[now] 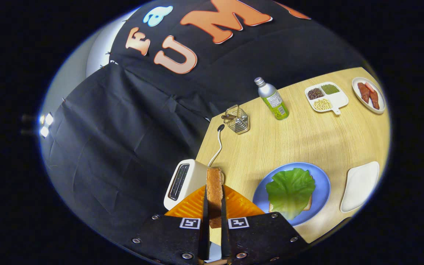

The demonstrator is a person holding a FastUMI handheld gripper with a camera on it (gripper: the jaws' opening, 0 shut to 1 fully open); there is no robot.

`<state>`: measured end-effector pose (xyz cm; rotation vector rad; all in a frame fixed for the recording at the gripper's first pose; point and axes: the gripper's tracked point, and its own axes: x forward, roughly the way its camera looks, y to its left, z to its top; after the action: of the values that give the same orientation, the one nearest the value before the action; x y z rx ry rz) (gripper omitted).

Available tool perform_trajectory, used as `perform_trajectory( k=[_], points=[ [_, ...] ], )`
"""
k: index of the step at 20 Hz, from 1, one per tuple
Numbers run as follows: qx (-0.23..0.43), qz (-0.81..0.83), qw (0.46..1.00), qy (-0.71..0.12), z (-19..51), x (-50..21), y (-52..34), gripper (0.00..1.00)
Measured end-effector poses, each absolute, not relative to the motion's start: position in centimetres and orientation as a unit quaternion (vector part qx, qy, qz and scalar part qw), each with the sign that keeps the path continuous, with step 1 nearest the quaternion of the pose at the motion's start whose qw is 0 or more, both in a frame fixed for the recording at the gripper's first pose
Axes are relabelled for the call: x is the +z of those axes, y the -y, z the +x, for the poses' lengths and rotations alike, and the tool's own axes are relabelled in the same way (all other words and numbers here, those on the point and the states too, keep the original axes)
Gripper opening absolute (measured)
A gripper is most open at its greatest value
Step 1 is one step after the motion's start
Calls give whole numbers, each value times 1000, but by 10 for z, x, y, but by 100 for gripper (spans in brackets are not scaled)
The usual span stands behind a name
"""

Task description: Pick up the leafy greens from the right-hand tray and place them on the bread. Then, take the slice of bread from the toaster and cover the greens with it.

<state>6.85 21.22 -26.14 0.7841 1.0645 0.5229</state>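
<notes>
A slice of toasted bread stands edge-on between my two fingers, and my gripper is shut on it, holding it in the air. Just beyond and left of the fingers sits the white toaster, its slot showing dark. To the right of the fingers a blue plate carries a bread slice almost covered by a green lettuce leaf. Right of the plate lies a white tray with nothing on it.
The toaster's white cable runs back toward a wire basket. Further back on the wooden table stand a metal bottle, a divided dish of beans and a plate of sausages. The table's left edge drops beside the toaster.
</notes>
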Motion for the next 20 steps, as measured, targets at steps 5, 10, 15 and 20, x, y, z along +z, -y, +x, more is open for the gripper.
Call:
perform_trajectory(
  k=[5,10,15,20],
  points=[
    [231,364,756,-492,62,-285,-190,13],
    [214,373,754,-496,60,-314,-171,13],
    [198,394,739,-509,55,-341,-161,13],
    [197,432,713,-516,51,-361,-166,13]
  ],
)
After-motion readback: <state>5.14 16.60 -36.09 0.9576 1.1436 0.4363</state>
